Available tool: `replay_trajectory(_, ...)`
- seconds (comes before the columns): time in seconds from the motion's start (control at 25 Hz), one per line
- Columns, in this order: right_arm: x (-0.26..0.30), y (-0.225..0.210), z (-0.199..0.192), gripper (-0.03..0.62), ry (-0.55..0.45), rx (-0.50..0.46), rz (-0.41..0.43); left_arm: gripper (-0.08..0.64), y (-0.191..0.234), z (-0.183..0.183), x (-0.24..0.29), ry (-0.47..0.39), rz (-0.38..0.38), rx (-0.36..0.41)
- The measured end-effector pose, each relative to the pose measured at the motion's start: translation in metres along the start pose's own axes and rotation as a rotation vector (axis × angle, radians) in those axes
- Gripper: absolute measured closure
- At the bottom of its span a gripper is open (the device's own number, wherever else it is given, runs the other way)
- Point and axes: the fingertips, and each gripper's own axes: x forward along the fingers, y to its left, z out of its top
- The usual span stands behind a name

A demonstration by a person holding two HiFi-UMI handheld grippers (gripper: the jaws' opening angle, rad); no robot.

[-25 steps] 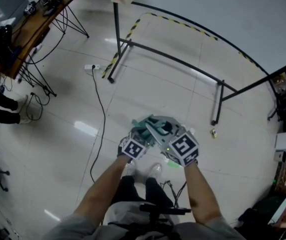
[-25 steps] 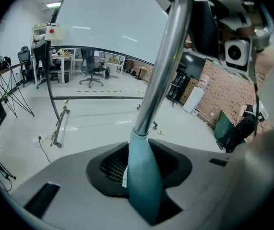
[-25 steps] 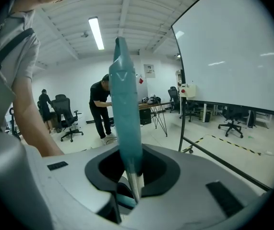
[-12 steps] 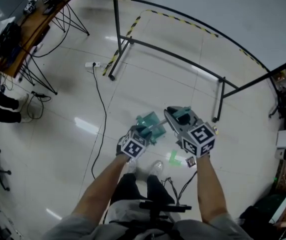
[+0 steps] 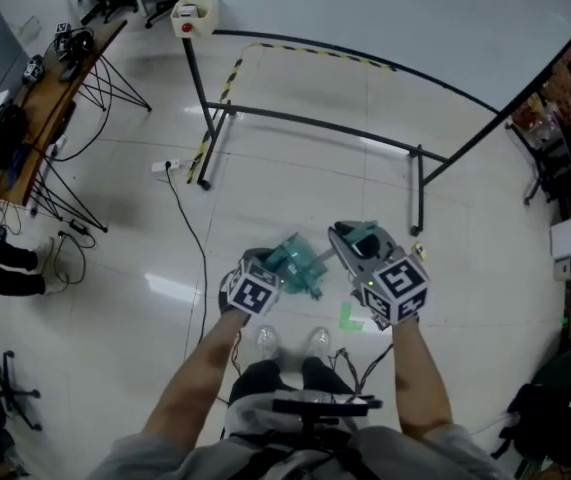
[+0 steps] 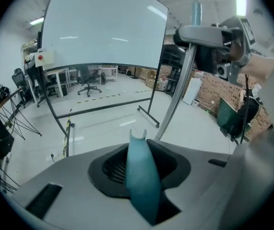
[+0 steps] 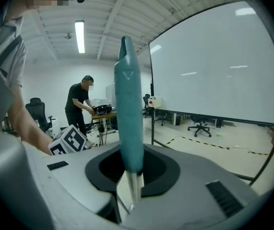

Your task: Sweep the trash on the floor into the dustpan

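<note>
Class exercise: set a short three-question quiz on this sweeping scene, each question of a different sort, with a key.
1. True or false: the right gripper is shut on the broom handle.
2. Which lies on the floor beside the person's shoes? A a green piece; B a red ball; C a book.
3. Fill in: the left gripper holds a ____ dustpan handle.
Key: 1 true. 2 A. 3 teal; its jaws have just been closing, with the handle between them.
</note>
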Motion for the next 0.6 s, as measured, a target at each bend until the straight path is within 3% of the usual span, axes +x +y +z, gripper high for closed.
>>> replay_trajectory(0.32,-0.068,-0.009,0.01,0.534,-0.064,-0.004,-0.133,0.454,-0.025,0.057,-0.049,-0.028,0.01,0.158)
replay_trajectory(0.6,-0.105,-0.017,0.019,0.534,-0.102,0.001,-0.235,0.456,-0.035,0.091,-0.074,-0.085,0.006,0.196)
